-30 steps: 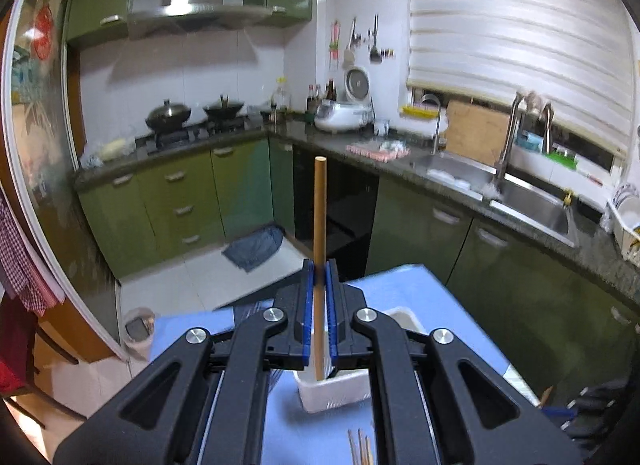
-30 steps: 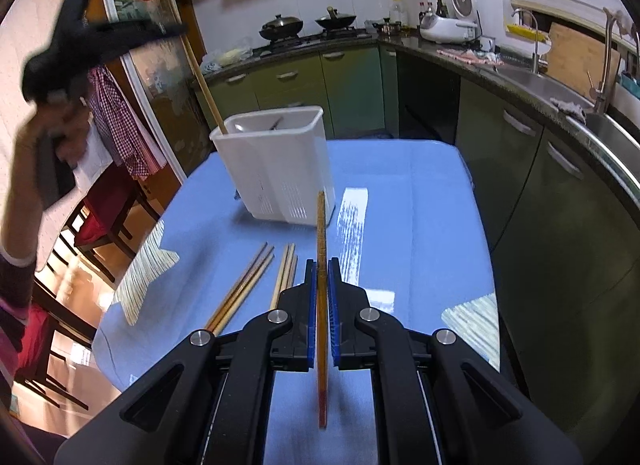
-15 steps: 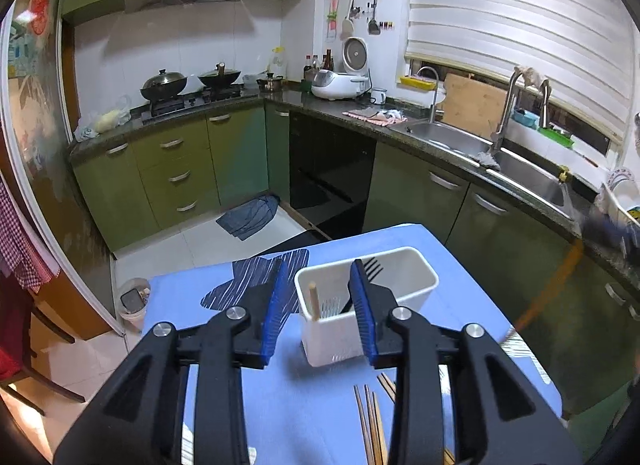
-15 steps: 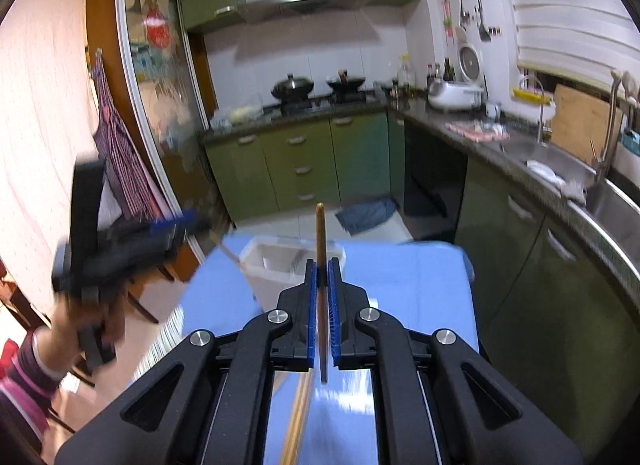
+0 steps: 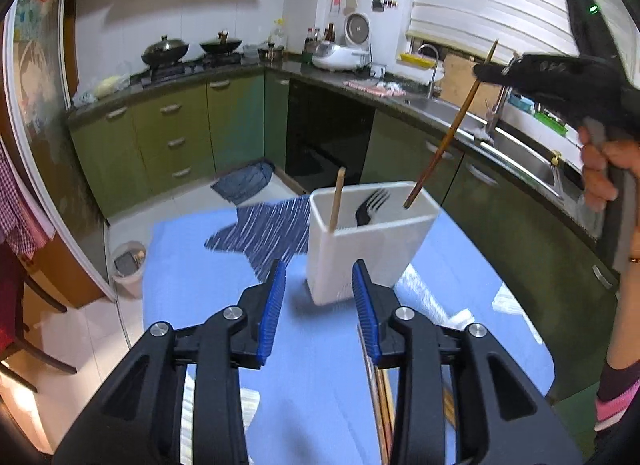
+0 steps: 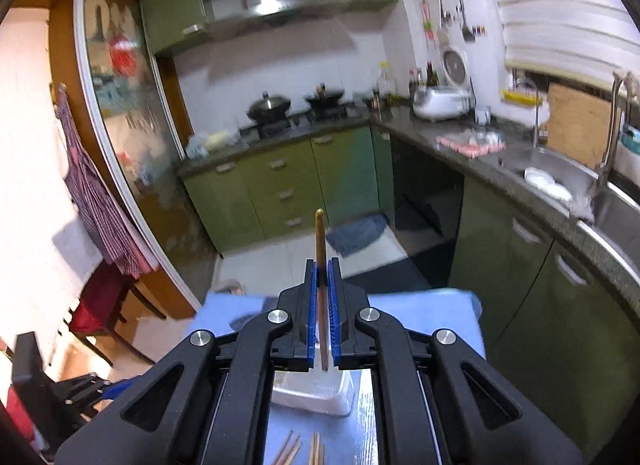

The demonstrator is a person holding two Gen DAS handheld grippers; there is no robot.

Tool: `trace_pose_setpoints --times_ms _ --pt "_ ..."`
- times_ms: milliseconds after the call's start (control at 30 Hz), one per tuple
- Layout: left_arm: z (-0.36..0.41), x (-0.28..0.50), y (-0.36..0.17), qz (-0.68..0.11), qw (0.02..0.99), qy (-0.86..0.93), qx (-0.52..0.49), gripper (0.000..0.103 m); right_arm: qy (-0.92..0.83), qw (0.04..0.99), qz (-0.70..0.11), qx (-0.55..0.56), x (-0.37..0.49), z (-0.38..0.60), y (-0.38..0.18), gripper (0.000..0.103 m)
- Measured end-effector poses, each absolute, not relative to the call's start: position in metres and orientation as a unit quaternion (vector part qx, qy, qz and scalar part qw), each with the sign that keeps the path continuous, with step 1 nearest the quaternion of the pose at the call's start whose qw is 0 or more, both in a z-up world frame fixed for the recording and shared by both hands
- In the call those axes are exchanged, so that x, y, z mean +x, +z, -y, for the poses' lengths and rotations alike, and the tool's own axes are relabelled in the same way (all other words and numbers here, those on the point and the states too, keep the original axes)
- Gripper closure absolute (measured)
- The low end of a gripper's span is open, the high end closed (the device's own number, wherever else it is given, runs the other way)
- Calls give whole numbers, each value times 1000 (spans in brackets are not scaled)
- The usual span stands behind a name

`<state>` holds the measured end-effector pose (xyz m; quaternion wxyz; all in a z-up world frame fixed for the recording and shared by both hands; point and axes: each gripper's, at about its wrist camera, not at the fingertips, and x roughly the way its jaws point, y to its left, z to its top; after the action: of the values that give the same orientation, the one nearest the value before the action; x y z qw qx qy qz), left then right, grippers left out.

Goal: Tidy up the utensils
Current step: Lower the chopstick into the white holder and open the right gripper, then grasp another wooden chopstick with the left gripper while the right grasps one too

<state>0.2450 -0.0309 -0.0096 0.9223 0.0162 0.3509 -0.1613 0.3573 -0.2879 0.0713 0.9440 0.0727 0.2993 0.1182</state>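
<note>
Above the white utensil holder, a dark chopstick hangs tilted, its lower tip at the rim, clamped between the fingers of the right gripper. A second earlier this gripper was low over the table; one pale chopstick, since released by the left gripper, now stands inside beside a black fork. Left jaws are apart, empty. More chopsticks lie on the blue table.
</note>
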Motion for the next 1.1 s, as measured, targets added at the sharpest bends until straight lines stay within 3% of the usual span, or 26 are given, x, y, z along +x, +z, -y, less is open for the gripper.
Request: trace_pose_setpoints --times_ms 200,300,467,533,700,733,833,1100 --pt "35 244 -35 -381 910 -162 21 68 125 925 -357 42 370 265 14 96" --pt "43 242 -51 -403 899 -170 20 68 128 923 -362 34 363 260 3 81" --pt "60 245 -78 -434 883 -178 28 63 141 933 -328 41 320 279 20 77" --pt "68 249 -91 -447 876 -180 30 63 144 935 -321 39 297 288 23 70" --pt "87 267 -135 -498 850 -166 38 63 138 928 -344 35 250 318 -4 69" --pt "90 270 -142 -507 845 -163 38 64 136 925 -353 35 244 323 -13 69" --pt "100 278 -161 -528 833 -161 43 84 127 915 -381 42 230 343 -44 69" --pt "119 289 -181 -554 816 -156 51 84 110 893 -429 77 223 385 -100 68"
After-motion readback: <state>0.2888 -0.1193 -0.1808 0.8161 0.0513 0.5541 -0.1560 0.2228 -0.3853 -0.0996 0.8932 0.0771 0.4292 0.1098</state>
